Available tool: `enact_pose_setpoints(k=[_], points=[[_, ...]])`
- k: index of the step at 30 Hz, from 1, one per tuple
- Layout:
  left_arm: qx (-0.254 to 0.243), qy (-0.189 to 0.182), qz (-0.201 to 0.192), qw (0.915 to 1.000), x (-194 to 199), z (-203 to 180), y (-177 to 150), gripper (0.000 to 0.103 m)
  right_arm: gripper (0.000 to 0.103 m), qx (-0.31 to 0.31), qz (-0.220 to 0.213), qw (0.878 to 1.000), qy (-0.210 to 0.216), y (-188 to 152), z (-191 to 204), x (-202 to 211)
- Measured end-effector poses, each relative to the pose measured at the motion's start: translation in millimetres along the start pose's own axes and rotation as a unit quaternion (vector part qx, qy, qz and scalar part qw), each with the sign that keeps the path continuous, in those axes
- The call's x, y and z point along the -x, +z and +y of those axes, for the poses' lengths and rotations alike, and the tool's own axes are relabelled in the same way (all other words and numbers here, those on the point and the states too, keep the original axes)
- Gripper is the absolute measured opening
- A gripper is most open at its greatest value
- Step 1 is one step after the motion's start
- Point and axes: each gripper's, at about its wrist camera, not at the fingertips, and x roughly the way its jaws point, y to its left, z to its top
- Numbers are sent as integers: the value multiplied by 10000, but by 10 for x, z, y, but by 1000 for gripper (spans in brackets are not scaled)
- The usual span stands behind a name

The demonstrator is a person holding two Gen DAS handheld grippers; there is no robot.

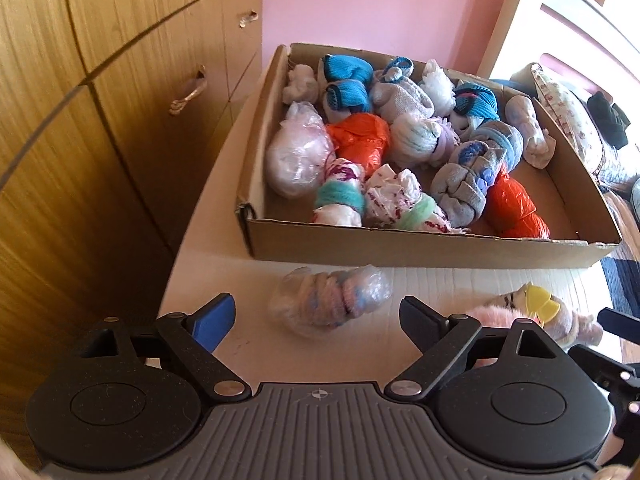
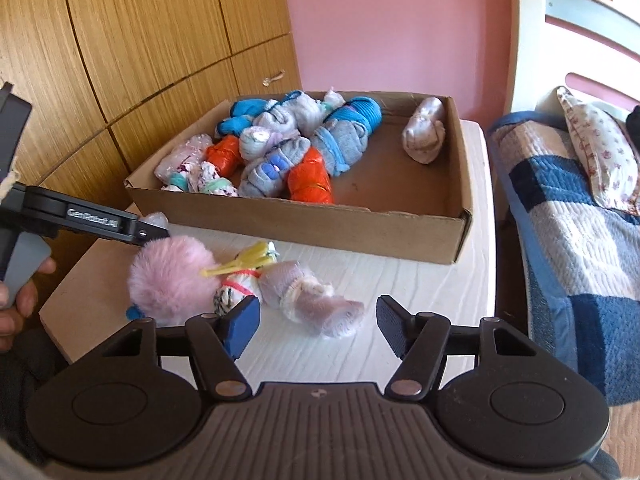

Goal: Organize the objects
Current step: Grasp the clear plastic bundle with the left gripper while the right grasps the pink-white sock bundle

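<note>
While both grippers hover before the box (image 1: 420, 246):
Left gripper (image 1: 318, 318): jaws wide, bagged bundle (image 1: 330, 300) lying between.
Right gripper (image 2: 318, 328): jaws wide, lilac roll (image 2: 316, 300) ahead.
Pompom (image 2: 172, 278): left of roll.

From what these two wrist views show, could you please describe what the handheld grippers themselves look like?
Both the left gripper and the right gripper share a ribbed grey body, round black hubs and black linkage arms with silver pivot pins. One finger pad is blue, the other black and textured. The left one's side reads "GenRobot.AI" in white.
</note>
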Motion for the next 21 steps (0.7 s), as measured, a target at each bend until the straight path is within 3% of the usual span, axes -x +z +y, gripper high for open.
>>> enact_pose_setpoints(k=[5,7,10,21], points=[[-42,-103,-46,9999,-67,-43,20,88,50,-74,51,10000,13,19,-49,-108],[-45,-186,-63,9998,-69,-53,39,81,39,-121,2,9999,9,29,-70,-111],[-65,-222,-105,9997,-46,-63,42,67,32,-91,-28,9999,47,30,-62,-90],[-40,-307,-188,9993,117,-65,-41,66,21,-109,21,9999,121,-10,-76,23]])
